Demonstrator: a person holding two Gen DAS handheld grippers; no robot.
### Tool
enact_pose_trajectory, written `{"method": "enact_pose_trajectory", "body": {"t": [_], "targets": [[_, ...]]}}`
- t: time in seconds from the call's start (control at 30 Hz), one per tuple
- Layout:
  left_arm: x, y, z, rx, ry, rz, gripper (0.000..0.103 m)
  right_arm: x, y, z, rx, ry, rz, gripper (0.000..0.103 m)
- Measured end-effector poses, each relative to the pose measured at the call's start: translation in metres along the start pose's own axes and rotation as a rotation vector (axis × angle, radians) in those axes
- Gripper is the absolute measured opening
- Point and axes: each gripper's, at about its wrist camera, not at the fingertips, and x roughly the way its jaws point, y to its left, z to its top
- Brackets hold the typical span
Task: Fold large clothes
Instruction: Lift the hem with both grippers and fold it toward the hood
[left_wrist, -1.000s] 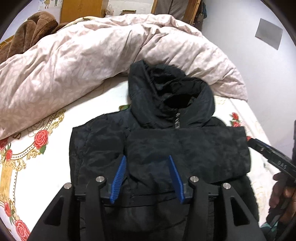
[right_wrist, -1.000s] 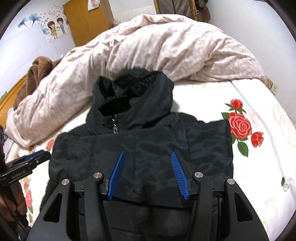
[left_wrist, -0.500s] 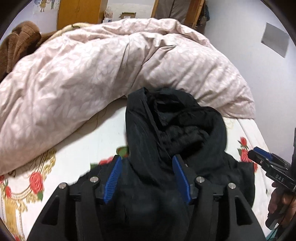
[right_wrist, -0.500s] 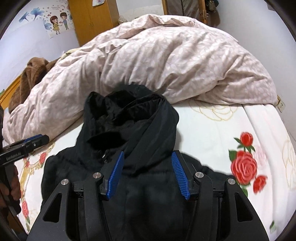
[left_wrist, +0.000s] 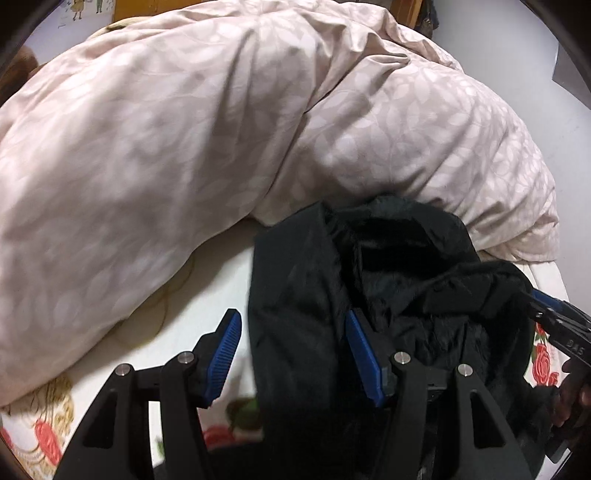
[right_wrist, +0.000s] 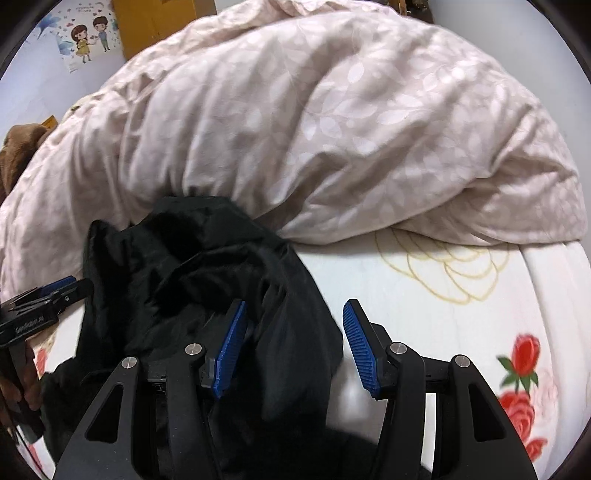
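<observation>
A black hooded jacket lies on the bed; only its hood (left_wrist: 391, 266) and upper part show, also in the right wrist view (right_wrist: 192, 273). My left gripper (left_wrist: 291, 350) is open, its blue pads straddling the hood's left edge. My right gripper (right_wrist: 291, 347) is open, straddling the hood's right edge. Each gripper shows at the other view's edge: the right one (left_wrist: 554, 325), the left one (right_wrist: 40, 302). The jacket's body is hidden below the grippers.
A big crumpled pink duvet (left_wrist: 221, 129) fills the bed just behind the hood, also in the right wrist view (right_wrist: 332, 122). The white rose-printed sheet (right_wrist: 461, 302) lies to the right. A brown garment (right_wrist: 18, 147) sits far left.
Both grippers have moved forward over the jacket, from above its body to the hood, each now straddling one side of it. Both stay open.
</observation>
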Motion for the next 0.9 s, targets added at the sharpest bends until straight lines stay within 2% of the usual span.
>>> {"method": "enact_pose_trajectory", "body": {"t": [0.03,0.07,0.1,0.17,0.23,0.33,0.57,0.73,0.9], "targets": [[0.005,-0.002,0.000,0.011,-0.006,0.002,0.051,0.010,0.000,0.002,0.002,0.027,-0.006,0.053],[0.009,-0.004,0.000,0.020,0.006,0.003,0.029,0.017,0.000,0.003,0.002,0.042,-0.006,0.029],[0.013,-0.005,-0.001,0.021,0.018,-0.007,0.015,0.022,0.002,0.002,-0.002,0.057,0.002,0.015],[0.014,-0.008,-0.004,0.044,0.009,0.002,0.007,0.024,0.008,-0.002,-0.029,0.061,-0.014,0.009],[0.004,-0.010,-0.009,0.062,-0.026,0.009,0.005,0.013,0.012,-0.006,-0.039,0.029,-0.010,0.008],[-0.021,-0.003,-0.016,0.027,-0.063,-0.003,0.004,-0.016,0.011,-0.011,-0.005,-0.024,0.022,0.007],[-0.118,0.007,-0.039,-0.039,-0.182,-0.086,0.004,-0.105,0.019,-0.039,0.024,-0.138,0.096,0.007],[-0.178,0.010,-0.084,-0.077,-0.234,-0.143,0.004,-0.168,0.016,-0.086,0.077,-0.196,0.138,0.007],[-0.209,0.013,-0.143,-0.091,-0.221,-0.163,0.004,-0.195,0.016,-0.141,0.111,-0.167,0.147,0.007]]}}
